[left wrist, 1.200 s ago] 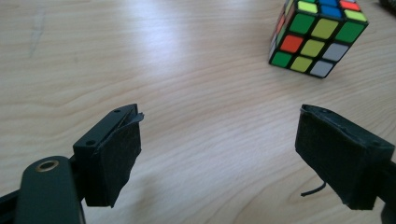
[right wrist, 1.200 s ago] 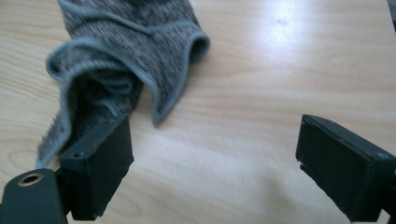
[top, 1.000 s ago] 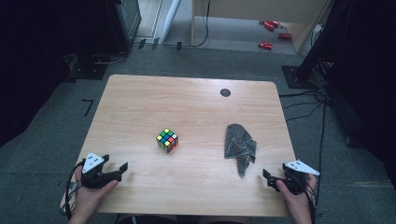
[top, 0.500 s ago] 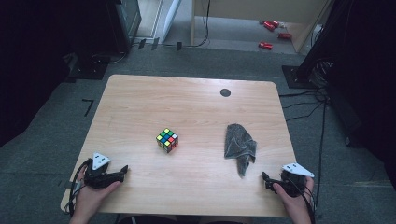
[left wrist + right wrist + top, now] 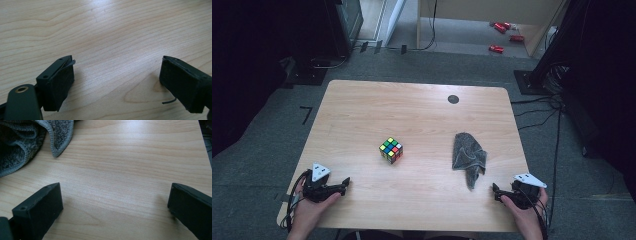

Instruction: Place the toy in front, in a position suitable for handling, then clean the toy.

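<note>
While I am holding both grippers low at the near edge, each view is showing this:

High view, grippers: I am resting the left gripper (image 5: 346, 182) at the near left corner of the table (image 5: 412, 105) and the right gripper (image 5: 495, 190) at the near right, just beside the cloth's tail.

High view, things: cloth (image 5: 468, 156) is lying crumpled right of centre; cube (image 5: 391, 150) is sitting mid-table, well apart from both grippers.

Left gripper view: I am keeping its jaws spread over bare wood with nothing between them; they have just been opening.

Right gripper view: I am holding its jaws wide apart and empty; they too have just been opening. A hemmed cloth (image 5: 30, 140) corner is lying ahead, up and to the left, not touching either jaw.

Handling: I am judging the cloth soft, light and limp, so it should be sagging when lifted; pinching a hemmed corner or a raised fold looks best.

Change: against the earlier frames, cloth and cube are staying put and my hands are barely shifting.
</note>
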{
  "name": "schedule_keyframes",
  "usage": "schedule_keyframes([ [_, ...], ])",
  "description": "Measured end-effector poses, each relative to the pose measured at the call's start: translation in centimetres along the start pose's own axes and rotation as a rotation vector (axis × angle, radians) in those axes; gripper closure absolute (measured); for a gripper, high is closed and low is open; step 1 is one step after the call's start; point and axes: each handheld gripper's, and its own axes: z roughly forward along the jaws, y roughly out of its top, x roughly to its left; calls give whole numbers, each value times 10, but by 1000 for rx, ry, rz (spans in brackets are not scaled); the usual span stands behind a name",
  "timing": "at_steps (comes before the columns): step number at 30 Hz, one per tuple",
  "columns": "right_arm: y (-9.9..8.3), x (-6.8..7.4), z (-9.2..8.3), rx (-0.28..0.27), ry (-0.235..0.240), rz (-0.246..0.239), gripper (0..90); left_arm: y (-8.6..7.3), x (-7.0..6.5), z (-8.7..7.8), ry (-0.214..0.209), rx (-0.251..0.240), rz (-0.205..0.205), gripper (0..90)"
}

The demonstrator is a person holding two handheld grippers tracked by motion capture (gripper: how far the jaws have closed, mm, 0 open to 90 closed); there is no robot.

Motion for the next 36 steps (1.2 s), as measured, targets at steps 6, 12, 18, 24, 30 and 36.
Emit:
schedule_keyframes([
  [6,0,-1,0,-1,4,-3,0,2,0,2,2,2,-4,115],
  [12,0,-1,0,-1,4,-3,0,2,0,2,3,2,-4,117],
  [18,0,-1,0,-1,3,-3,0,2,0,2,2,2,-4,118],
  [24,0,-1,0,-2,4,-5,0,1,0,1,1,0,-3,123],
  [30,0,-1,0,-2,4,-5,0,0,0,1,1,-1,-3,128],
  [36,0,-1,0,-2,4,-5,0,0,-1,1,2,-1,-3,128],
])
